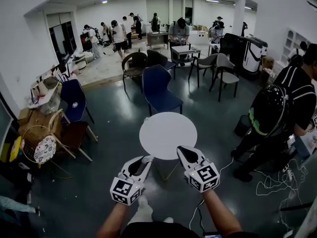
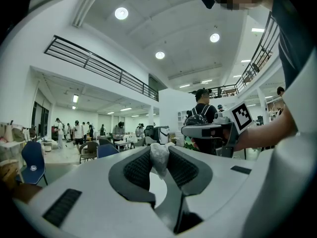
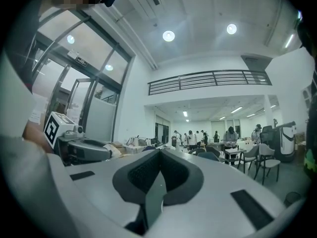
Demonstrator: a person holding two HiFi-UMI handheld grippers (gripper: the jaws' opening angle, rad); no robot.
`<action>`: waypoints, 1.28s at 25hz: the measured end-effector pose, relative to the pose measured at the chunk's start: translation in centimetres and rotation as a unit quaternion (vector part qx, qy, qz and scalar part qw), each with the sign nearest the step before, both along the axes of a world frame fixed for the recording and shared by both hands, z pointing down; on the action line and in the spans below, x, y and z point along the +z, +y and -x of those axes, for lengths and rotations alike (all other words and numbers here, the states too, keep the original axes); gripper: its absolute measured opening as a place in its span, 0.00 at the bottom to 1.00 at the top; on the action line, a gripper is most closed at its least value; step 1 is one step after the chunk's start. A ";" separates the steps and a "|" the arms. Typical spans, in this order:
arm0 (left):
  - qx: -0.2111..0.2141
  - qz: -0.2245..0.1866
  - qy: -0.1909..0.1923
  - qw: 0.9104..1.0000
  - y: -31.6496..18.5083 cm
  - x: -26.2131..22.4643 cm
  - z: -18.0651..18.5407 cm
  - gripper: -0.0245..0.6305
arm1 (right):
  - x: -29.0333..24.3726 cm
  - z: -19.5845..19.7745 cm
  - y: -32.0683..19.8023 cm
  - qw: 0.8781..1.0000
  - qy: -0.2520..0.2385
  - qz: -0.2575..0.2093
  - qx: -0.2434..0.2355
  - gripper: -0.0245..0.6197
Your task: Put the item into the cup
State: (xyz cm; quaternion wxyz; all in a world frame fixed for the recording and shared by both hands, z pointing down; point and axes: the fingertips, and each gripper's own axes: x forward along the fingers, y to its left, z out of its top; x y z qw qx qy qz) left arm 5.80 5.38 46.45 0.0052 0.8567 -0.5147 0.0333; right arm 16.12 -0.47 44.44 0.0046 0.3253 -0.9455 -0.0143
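Observation:
A small crumpled white item [image 2: 159, 158] is pinched between the dark pads of my left gripper [image 2: 159, 155]. In the head view the left gripper [image 1: 147, 159] is held level at the near edge of a round white table [image 1: 167, 128], with the white item [image 1: 148, 158] at its tip. My right gripper [image 1: 182, 150] hovers beside it over the table's near right edge. In the right gripper view its jaws [image 3: 159, 155] meet with nothing between them. No cup shows in any view.
A blue chair [image 1: 158, 89] stands behind the table, with more chairs and small tables further back. A person with a black backpack [image 1: 271, 108] bends at the right, above cables on the floor [image 1: 277, 185]. A wicker chair [image 1: 40, 144] and clutter line the left wall.

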 end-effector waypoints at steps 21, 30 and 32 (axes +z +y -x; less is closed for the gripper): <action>0.005 0.002 0.005 1.000 -10.3 0.3 7.2 0.19 | -0.2 6.6 -9.8 1.000 0.009 0.003 0.018 0.06; 0.006 0.007 0.019 1.000 -17.5 0.2 10.7 0.19 | -0.3 10.1 -16.5 1.000 0.014 0.005 0.018 0.06; 0.009 0.007 0.020 1.000 -18.8 0.0 11.8 0.19 | -0.4 11.1 -17.9 1.000 0.015 0.008 0.025 0.06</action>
